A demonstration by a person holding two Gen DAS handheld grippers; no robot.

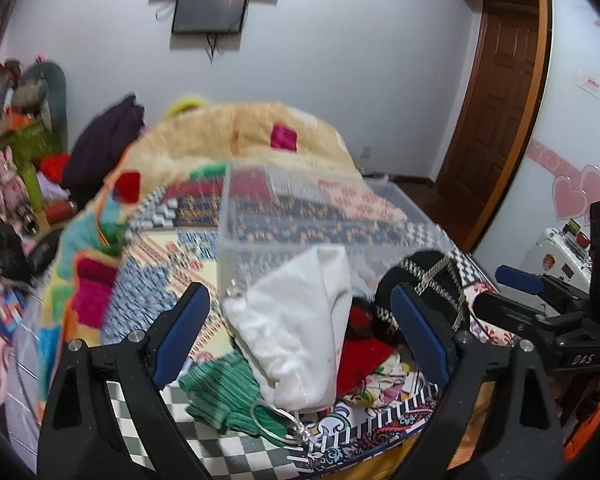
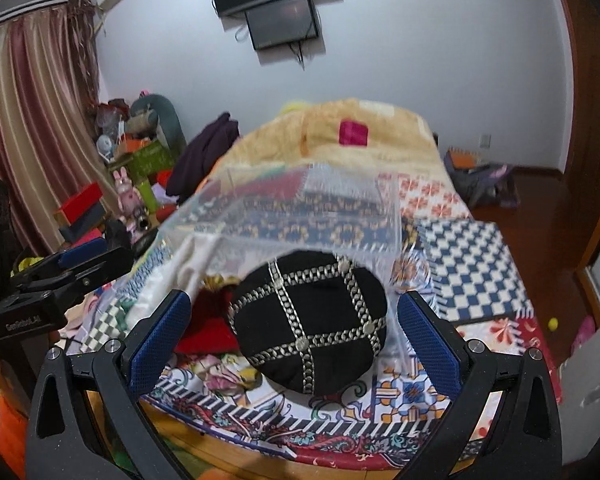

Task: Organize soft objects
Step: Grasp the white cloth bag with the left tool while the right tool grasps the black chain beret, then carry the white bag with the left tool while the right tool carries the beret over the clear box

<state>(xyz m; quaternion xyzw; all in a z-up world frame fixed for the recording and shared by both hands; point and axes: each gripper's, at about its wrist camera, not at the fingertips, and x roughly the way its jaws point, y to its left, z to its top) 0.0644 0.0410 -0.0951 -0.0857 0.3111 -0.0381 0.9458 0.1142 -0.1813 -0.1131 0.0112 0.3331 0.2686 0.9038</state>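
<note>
On the patterned bedspread [image 1: 168, 280] lies a heap of soft things: a white cloth pouch [image 1: 296, 328], a green striped knit piece [image 1: 228, 392], a red cloth [image 1: 360, 356] and a black round hat with silver chain trim [image 2: 312, 320], which also shows in the left wrist view [image 1: 420, 280]. A clear plastic box [image 1: 300, 216] stands just behind them, and it shows in the right wrist view too [image 2: 300, 208]. My left gripper [image 1: 300, 332] is open around the white pouch. My right gripper [image 2: 296, 336] is open around the black hat.
A cream plush blanket [image 2: 340, 128] with coloured patches covers the far bed. Toys and boxes [image 2: 132, 168] crowd the left side by the curtain [image 2: 28, 120]. A wooden door [image 1: 496, 100] is on the right. The bed's front edge [image 2: 260, 452] is close below.
</note>
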